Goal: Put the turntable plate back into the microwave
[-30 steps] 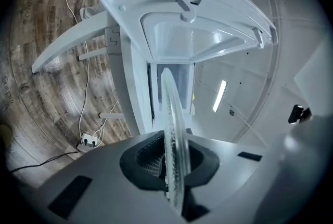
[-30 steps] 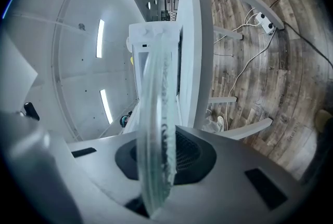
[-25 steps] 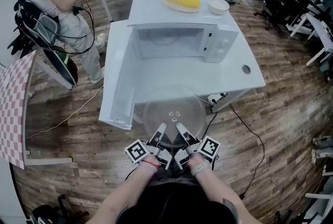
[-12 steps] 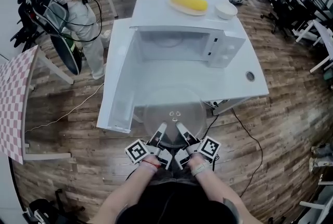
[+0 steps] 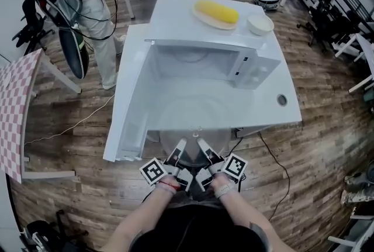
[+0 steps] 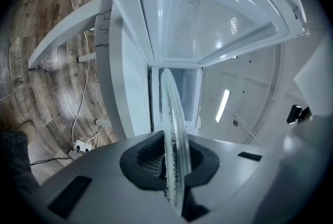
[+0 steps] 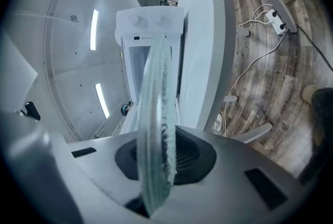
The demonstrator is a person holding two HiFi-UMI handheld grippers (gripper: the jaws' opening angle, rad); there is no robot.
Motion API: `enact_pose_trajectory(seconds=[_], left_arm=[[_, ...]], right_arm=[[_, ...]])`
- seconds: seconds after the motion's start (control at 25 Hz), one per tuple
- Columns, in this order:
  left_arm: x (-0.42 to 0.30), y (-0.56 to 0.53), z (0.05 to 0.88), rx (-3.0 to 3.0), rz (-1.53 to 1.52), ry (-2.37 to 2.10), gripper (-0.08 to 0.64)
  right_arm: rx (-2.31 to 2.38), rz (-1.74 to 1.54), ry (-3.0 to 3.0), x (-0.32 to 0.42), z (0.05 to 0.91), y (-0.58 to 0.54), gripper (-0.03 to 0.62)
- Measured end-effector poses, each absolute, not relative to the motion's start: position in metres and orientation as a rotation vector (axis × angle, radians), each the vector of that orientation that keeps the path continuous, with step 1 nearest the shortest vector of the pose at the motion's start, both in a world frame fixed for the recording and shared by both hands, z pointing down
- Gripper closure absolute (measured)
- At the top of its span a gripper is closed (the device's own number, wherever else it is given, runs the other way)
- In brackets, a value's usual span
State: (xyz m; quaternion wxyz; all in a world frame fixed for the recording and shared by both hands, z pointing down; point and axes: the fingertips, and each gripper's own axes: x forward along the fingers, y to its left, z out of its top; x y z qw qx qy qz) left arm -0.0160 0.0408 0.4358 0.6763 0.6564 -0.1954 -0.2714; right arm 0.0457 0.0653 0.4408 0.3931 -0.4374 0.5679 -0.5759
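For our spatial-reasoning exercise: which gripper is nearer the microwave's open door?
Left. The left gripper clamps the near rim of the turntable plate, just right of the open door; the right gripper clamps that rim further right, away from the door.

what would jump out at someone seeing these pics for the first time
The clear glass turntable plate stands out first, pinched at its near rim by the left gripper and the right gripper over the front edge of the white table. Just beyond it the white microwave gapes, its door swung wide to the left. On its top sit a yellow corn-like item and a white bowl.
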Motion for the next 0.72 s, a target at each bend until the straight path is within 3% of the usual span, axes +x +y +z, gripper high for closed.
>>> enact_pose_trajectory(seconds=[0.72], left_arm=[[0.010,-0.006,0.439,1.444,-0.670,-0.513,0.528]], right_arm=[[-1.056,-1.534,1.494,0.073,0.444,0.012,0.541]])
